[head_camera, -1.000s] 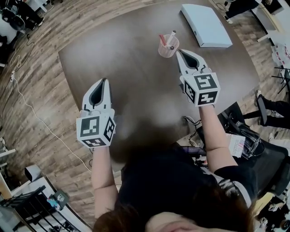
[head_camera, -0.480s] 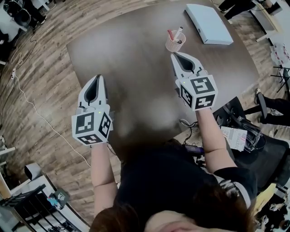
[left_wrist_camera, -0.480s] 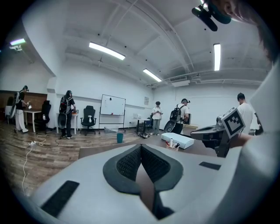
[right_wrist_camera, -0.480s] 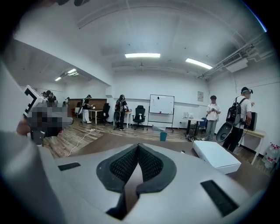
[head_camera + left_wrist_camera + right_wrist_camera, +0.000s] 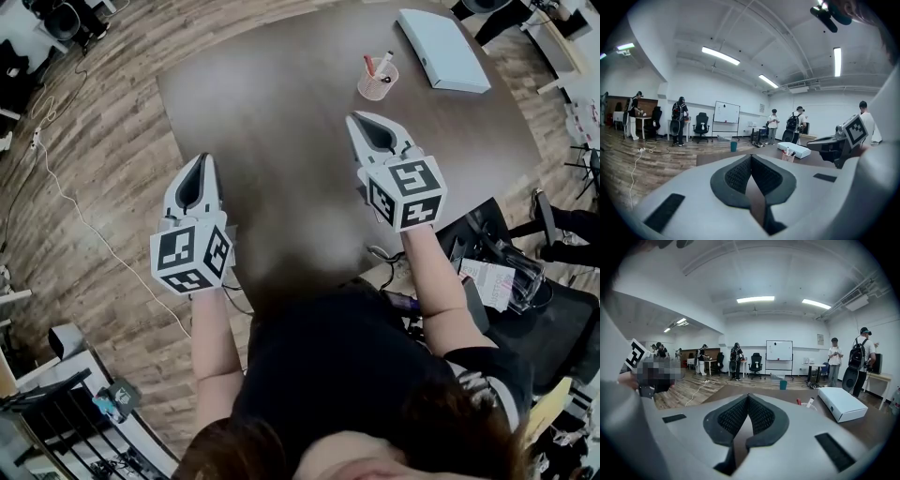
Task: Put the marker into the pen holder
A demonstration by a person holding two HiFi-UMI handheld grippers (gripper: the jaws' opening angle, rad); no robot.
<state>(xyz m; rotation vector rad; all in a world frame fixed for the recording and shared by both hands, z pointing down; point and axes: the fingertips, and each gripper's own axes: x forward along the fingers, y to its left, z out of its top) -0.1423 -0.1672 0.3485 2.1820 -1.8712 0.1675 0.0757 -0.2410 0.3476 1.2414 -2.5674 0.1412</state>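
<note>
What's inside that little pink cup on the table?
Two markers stick out of the pen holder: a red marker and a white marker. Their lower ends and the bottom are hidden by its wall.

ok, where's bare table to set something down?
Table is bare across left and middle: between the left tongs and right tongs, and beyond them to the far edge. Crowded only far right: pen holder beside the white box.

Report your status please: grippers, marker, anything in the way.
Left gripper and right gripper: jaws shut, both empty, above the table. Marker stands in the pen holder. Nothing in the way; white box lies apart from the holder.
</note>
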